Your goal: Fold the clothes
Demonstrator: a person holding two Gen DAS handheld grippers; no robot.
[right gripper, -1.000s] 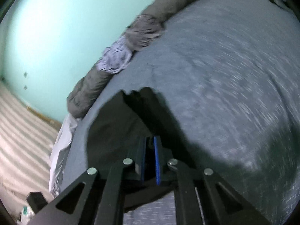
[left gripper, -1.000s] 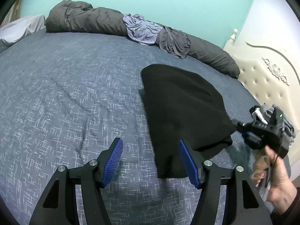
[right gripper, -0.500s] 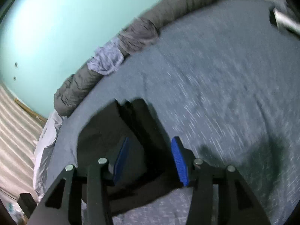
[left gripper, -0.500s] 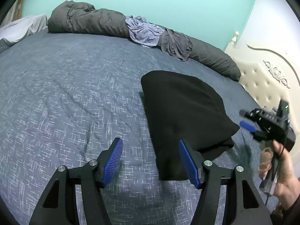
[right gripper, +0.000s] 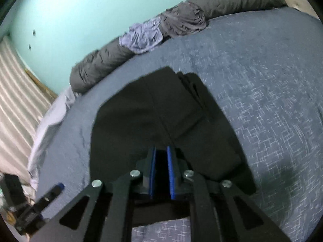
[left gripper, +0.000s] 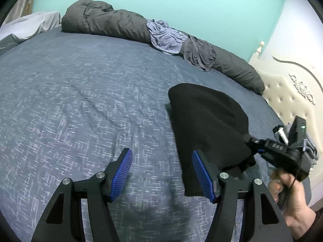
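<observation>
A folded black garment (left gripper: 206, 121) lies on the blue-grey bed (left gripper: 80, 100). It also shows in the right wrist view (right gripper: 153, 117). My left gripper (left gripper: 161, 173) is open and empty, low over the bed just left of the garment's near edge. My right gripper (right gripper: 161, 169) is shut on the garment's near edge, black cloth pinched between its blue pads. In the left wrist view the right gripper (left gripper: 250, 141) grips the garment's right corner, a hand behind it.
A rolled grey duvet (left gripper: 113, 24) with a lilac cloth (left gripper: 165, 36) and a grey cloth (left gripper: 197, 54) lies along the far edge by the teal wall. A cream tufted headboard (left gripper: 290, 92) is at right. White bedding (left gripper: 30, 28) lies at far left.
My right gripper, shut on the garment a second ago, opened half a second ago and has closed on its edge again. The left gripper stays open in place.
</observation>
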